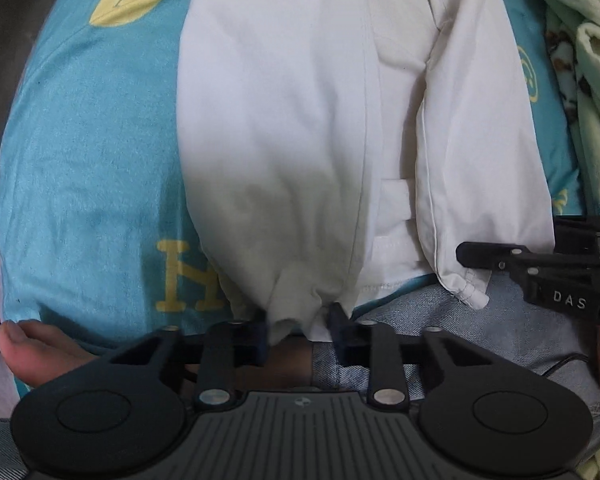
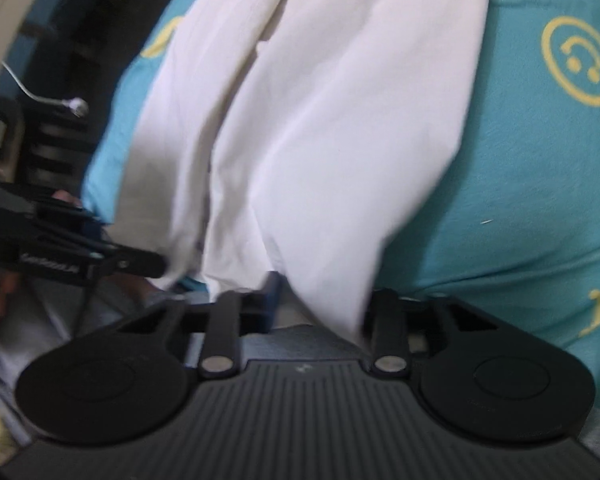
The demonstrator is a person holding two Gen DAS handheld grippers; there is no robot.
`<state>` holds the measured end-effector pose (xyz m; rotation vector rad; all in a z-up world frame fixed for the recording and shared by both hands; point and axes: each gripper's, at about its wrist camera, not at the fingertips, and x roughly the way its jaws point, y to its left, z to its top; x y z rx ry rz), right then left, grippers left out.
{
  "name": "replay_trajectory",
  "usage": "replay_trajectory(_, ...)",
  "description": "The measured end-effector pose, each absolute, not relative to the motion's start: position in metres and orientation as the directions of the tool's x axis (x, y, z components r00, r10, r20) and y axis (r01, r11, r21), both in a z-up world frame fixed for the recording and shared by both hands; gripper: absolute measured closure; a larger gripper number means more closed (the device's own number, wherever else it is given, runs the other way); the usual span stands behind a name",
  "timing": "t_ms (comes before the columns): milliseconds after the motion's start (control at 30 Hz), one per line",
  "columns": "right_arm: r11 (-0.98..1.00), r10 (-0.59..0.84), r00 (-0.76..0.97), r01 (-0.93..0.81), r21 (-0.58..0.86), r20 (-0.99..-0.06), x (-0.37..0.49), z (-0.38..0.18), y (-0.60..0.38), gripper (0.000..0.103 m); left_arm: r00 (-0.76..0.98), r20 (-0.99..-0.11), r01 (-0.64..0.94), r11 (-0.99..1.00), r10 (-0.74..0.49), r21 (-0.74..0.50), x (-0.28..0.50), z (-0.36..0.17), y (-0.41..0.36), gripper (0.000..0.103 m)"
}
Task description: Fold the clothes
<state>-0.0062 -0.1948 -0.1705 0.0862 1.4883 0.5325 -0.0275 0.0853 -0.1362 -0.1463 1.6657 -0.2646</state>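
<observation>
Level, both grippers (left [image 1: 300, 322], right [image 2: 320, 300]) pinch the white garment [image 1: 280, 120] hem.

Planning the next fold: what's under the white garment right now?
The white garment lies on a teal blanket printed with yellow shapes. At the near hem, both tongs, left and right, pinch it over denim-clad legs. Anything beneath its middle is covered.

Your right wrist view was motion-blurred; the white garment [image 2: 300, 120] covered your right gripper's [image 2: 320, 304] far finger.
</observation>
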Motion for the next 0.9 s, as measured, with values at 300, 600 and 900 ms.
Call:
replay_trajectory(300,0.845,0.522,0.132,-0.216,0.49,-0.842,-0.013,-0.126,-0.232,0.095,0.127,-0.915,0.062,0.923,-0.384,-0.379,-0.039,-0.078,0.111,0.1)
replay_trajectory(600,0.776,0.626,0.367,-0.201,0.598,-0.688,-0.026,-0.042,-0.258,0.096,0.427,-0.734,0.12,0.838,-0.527,-0.532,-0.067,0.048,0.104,0.101)
replay_trajectory(900,0.781,0.619,0.421,-0.245,0.575,-0.662,-0.09,-0.016,-0.274,0.096,0.429,-0.693,0.191,0.808,-0.579,-0.557,-0.15,0.065,0.08,0.101)
